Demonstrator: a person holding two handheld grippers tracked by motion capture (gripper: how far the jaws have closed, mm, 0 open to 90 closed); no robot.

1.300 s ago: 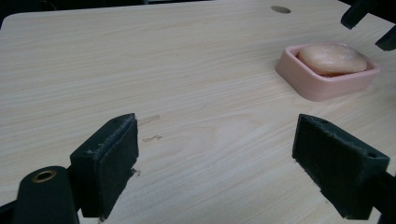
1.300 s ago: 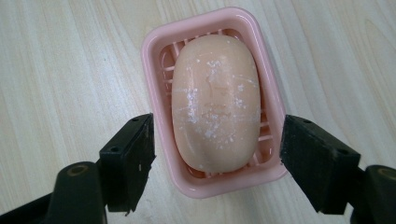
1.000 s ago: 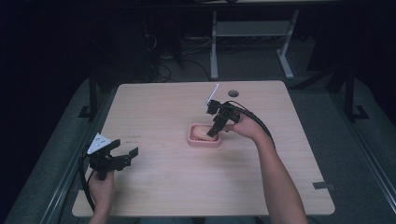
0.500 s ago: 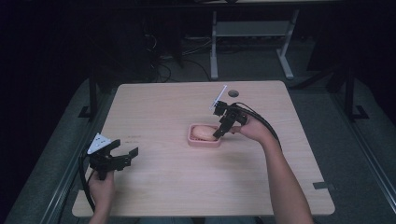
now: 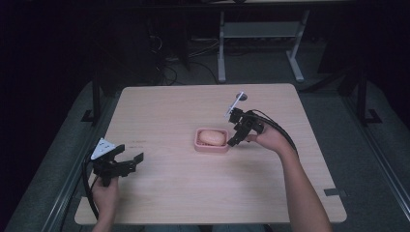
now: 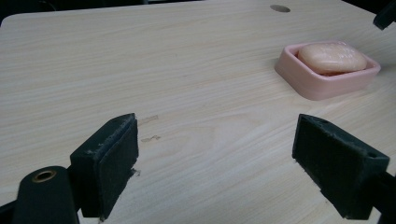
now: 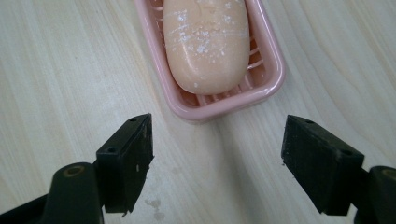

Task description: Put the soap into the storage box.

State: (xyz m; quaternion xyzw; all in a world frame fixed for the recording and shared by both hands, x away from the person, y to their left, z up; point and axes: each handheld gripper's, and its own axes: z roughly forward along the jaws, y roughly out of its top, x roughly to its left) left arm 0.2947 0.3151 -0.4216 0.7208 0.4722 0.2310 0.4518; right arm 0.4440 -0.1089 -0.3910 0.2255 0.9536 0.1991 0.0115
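A peach-coloured bar of soap lies in a pink soap dish near the middle of the wooden table. My right gripper hovers just to the right of the dish, open, with nothing between its fingers; its jaws point at the dish's near end. My left gripper is open and empty near the table's front left, well apart from the dish.
A small dark hole sits in the table top behind the right gripper. A grey patch marks the front right corner. Desk legs and cables stand on the dark floor beyond the table.
The right gripper has drawn back to the right, from over the dish to just off its right end. The left gripper has stayed still.
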